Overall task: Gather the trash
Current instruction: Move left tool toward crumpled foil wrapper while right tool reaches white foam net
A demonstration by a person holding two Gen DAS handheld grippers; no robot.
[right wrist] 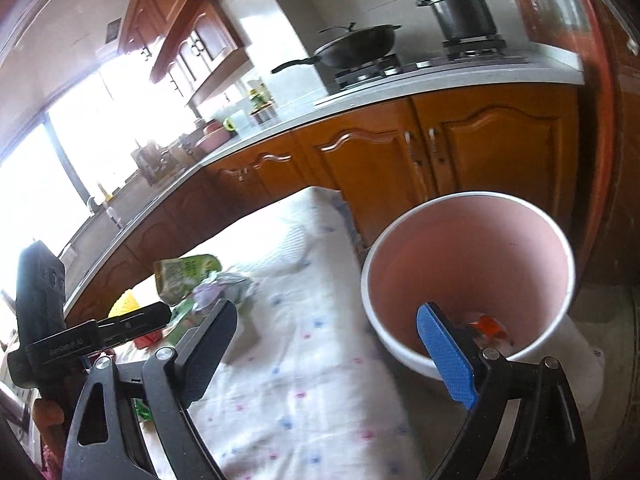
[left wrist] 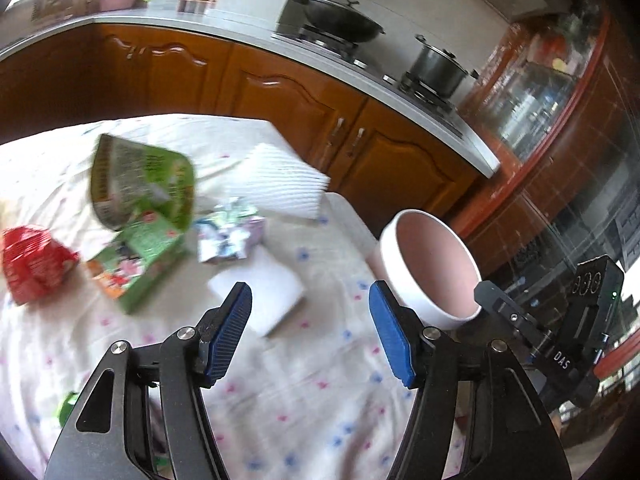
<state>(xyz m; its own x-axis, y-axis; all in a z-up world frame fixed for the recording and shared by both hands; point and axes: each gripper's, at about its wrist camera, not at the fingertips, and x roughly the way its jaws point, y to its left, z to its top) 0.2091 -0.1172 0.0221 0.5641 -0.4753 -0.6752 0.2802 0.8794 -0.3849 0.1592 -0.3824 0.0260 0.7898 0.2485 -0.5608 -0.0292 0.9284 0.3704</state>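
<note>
While both grippers hang above the bench [left wrist: 304,408] with its white dotted cloth, the left gripper [left wrist: 310,332] has its jaws spread and empty; the trash lies ahead and to its left: white flat paper square [left wrist: 260,296] nearest, just past the jaws, then crumpled silvery wrapper [left wrist: 230,236], green printed pouch [left wrist: 140,178], green carton [left wrist: 138,264], red crinkled packet [left wrist: 34,262]; the left gripper is the nearer. Right gripper [right wrist: 326,346] jaws spread, empty, beside the white bin with pink inside [right wrist: 472,252] off the bench edge; small orange scrap [right wrist: 488,326] at its bottom, partly hidden by the blue pad. Motion blur obscures the print; carton's long axis unclear.
</note>
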